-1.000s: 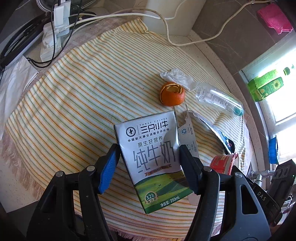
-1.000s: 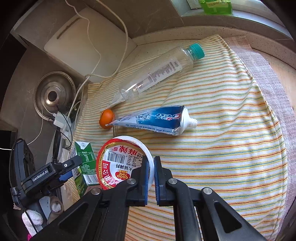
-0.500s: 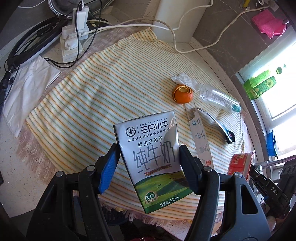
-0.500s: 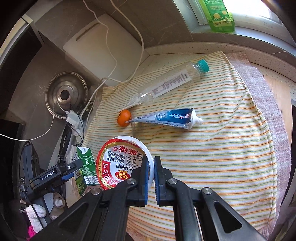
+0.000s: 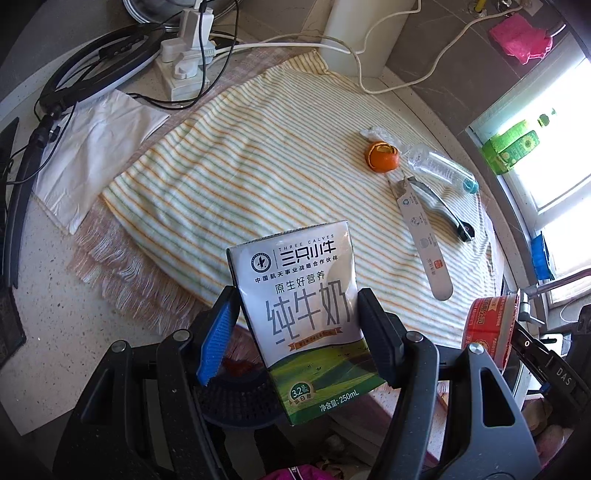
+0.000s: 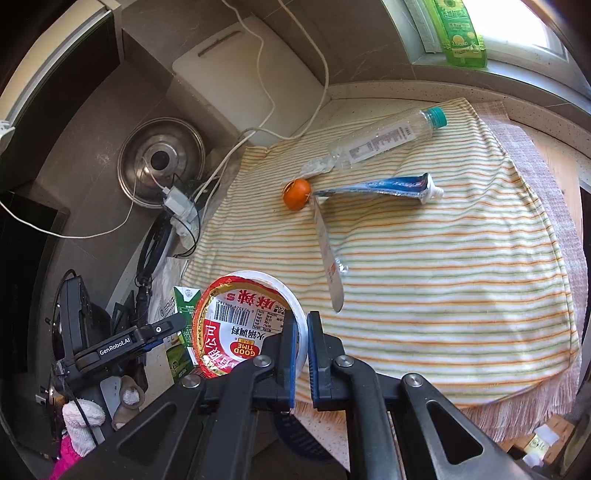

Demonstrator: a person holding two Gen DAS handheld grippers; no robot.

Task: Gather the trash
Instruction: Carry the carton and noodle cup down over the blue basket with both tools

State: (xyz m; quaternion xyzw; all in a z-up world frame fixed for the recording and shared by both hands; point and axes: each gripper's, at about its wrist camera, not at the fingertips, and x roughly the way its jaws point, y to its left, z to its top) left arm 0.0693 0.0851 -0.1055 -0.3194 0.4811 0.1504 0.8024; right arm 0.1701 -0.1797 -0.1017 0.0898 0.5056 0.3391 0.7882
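Observation:
My left gripper (image 5: pixel 297 314) is shut on a white and green milk carton (image 5: pixel 303 314), held above the front edge of the counter. My right gripper (image 6: pixel 302 343) is shut on the rim of a red and white instant noodle cup (image 6: pixel 236 325), also lifted off the cloth; the cup shows at the right of the left wrist view (image 5: pixel 487 328). On the striped cloth (image 6: pixel 443 277) lie an orange peel (image 6: pixel 296 194), a clear plastic bottle (image 6: pixel 376 142), a blue toothpaste tube (image 6: pixel 384 186) and a long flat white wrapper (image 6: pixel 327 254).
A dark mesh bin (image 5: pixel 236 402) sits below the counter edge under the carton. A power strip with cables (image 5: pixel 188 62), a white tissue (image 5: pixel 96 147), a steel pot lid (image 6: pixel 162 160) and a white cutting board (image 6: pixel 251 77) stand at the counter's back. Green bottles (image 6: pixel 458 29) stand on the windowsill.
Both grippers have pulled back and up from the cloth with the carton and the cup held. The counter's front edge and the bin below have come into view.

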